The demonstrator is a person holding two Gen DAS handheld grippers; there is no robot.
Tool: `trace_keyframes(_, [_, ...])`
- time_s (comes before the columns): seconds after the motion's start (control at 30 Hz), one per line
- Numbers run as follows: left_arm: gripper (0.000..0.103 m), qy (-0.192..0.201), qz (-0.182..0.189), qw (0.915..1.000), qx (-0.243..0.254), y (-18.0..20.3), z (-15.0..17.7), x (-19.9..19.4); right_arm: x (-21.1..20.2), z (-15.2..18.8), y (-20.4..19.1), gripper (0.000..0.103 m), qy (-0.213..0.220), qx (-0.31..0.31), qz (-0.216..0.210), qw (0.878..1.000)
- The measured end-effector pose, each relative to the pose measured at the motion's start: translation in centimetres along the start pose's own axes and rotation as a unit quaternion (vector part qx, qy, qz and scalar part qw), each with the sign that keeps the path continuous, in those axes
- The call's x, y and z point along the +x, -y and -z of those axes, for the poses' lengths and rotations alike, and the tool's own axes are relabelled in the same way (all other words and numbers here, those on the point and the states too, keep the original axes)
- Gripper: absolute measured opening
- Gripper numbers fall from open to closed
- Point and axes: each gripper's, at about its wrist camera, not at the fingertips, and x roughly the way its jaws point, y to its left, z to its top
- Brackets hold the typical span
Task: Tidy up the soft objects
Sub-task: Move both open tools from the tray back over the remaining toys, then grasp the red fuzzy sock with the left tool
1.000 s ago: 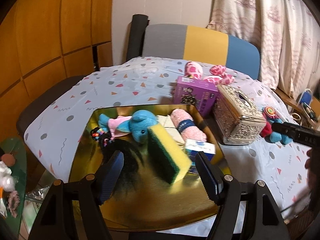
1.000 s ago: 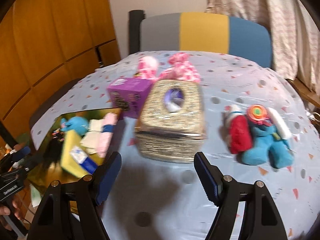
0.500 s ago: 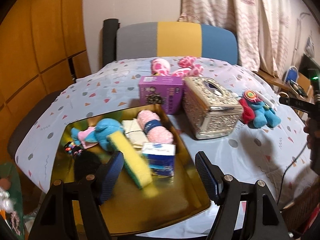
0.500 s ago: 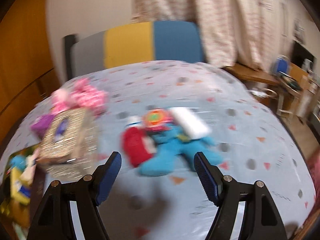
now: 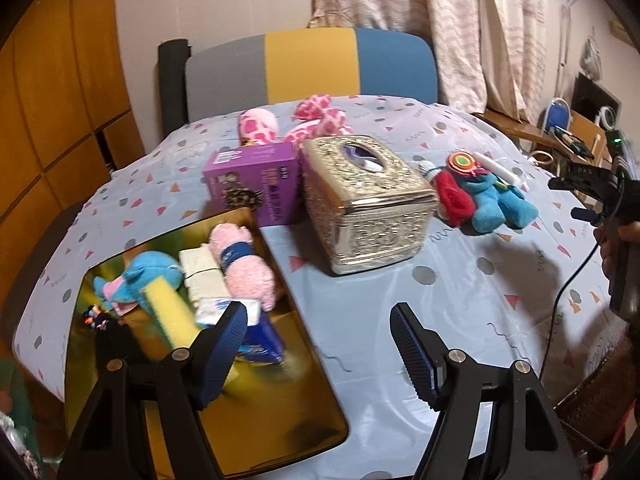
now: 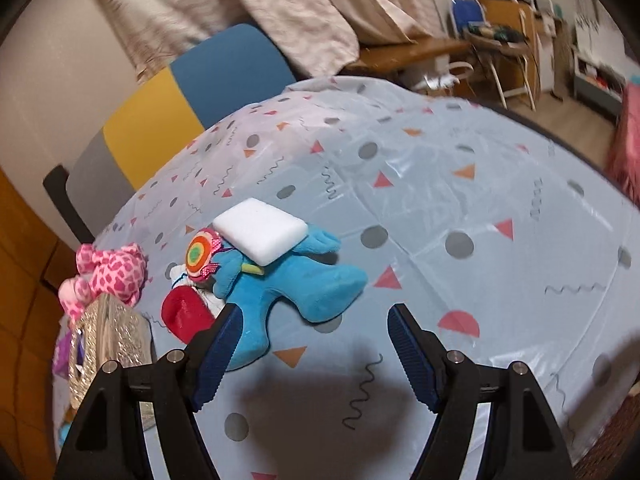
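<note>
- Left gripper [image 5: 316, 346]: held above the table edge, jaws spread wide, nothing grasped.
- Gold tray [image 5: 280, 432]: loaded with yellow sponge [image 5: 170, 312], pink towel roll [image 5: 244, 268] and blue plush [image 5: 154, 276].
- Right gripper [image 6: 312, 346]: jaws parted, empty, positioned just short of the blue stuffed toy [image 6: 296, 284].
- White sponge [image 6: 260, 234]: found resting on that toy.
- Silver tissue box [image 5: 366, 202]: located mid-table.
</note>
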Motion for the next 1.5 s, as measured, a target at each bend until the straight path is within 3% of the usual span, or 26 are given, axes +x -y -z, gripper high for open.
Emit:
trace_keyframes(0.5, [0.074,-0.017,0.036,0.998,0.049,5.4,-1.4,2.1,0.4,-0.2,2.4,0.076,-0.02,0.07,-0.014,0.997])
trace_keyframes(0.9, [0.074,-0.046,0.122,0.9878,0.085,12.5,-4.5,5.1,-0.8,-0.6,4.5,0.076,0.01,0.12,-0.019,0.993])
trace_keyframes(1.07, [0.073,-0.047,0.136,0.985,0.094,15.2,-6.8,7.3,-0.6,-0.6,5.1,0.076,0.002,0.139,-0.04,0.989])
trace_keyframes(1.17, [0.067,-0.049,0.137,0.9854,0.089,16.6,-8.8,9.1,-0.6,-0.6,4.8,0.076,-0.002,0.133,-0.05,0.99])
trace_keyframes(1.3, [0.067,-0.061,0.128,0.9878,0.065,17.9,-11.5,12.4,-0.5,-0.5,4.4,0.076,-0.007,0.127,-0.062,0.99])
trace_keyframes(1.5, [0.068,-0.086,0.081,0.9925,0.034,19.1,-14.8,18.8,-0.1,-0.5,4.3,0.076,-0.02,0.129,-0.082,0.988])
